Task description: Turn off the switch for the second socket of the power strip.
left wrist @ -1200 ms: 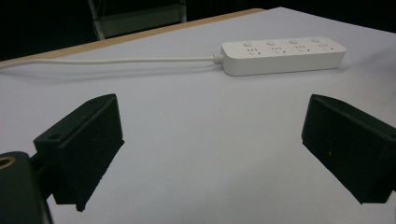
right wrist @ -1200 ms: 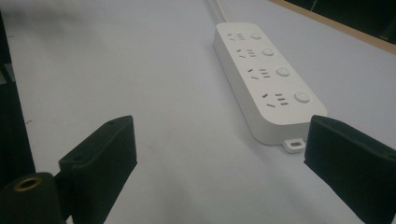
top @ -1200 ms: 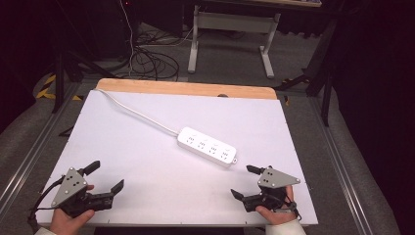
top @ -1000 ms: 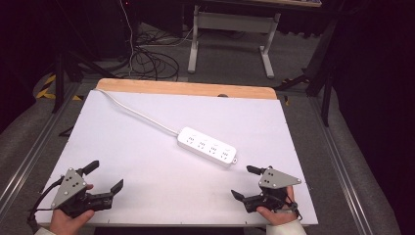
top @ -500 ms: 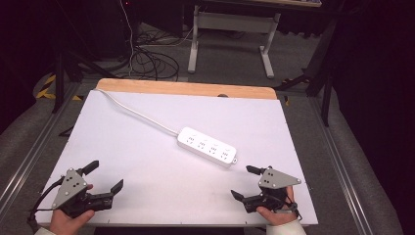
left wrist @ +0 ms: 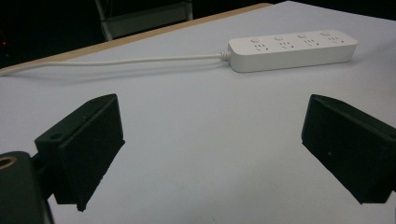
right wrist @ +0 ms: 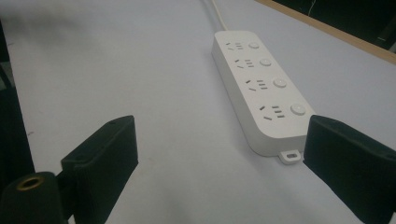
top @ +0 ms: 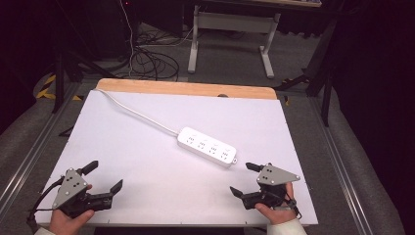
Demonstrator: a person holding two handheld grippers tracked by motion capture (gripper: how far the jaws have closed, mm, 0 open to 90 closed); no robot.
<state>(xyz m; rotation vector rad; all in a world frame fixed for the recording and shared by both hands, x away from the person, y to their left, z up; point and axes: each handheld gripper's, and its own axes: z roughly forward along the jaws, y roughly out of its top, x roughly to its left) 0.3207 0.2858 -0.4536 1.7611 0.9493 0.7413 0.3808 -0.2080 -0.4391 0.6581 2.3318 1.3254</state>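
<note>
A white power strip (top: 207,146) with several sockets and round buttons lies near the middle of the white table top (top: 147,161). Its white cord (top: 137,114) runs to the far left corner. My left gripper (top: 104,176) rests at the front left, wide open and holding nothing. In the left gripper view the power strip (left wrist: 292,49) lies far ahead, the cord (left wrist: 130,60) trailing left. My right gripper (top: 245,178) rests at the front right, open, holding nothing. In the right gripper view the power strip (right wrist: 261,84) lies just ahead, its near end close to the right jaw.
A wooden strip (top: 186,88) runs along the table's far edge. Beyond it stand a grey desk frame (top: 230,34) and tangled cables (top: 147,58) on the floor. Metal rails (top: 29,156) flank the table.
</note>
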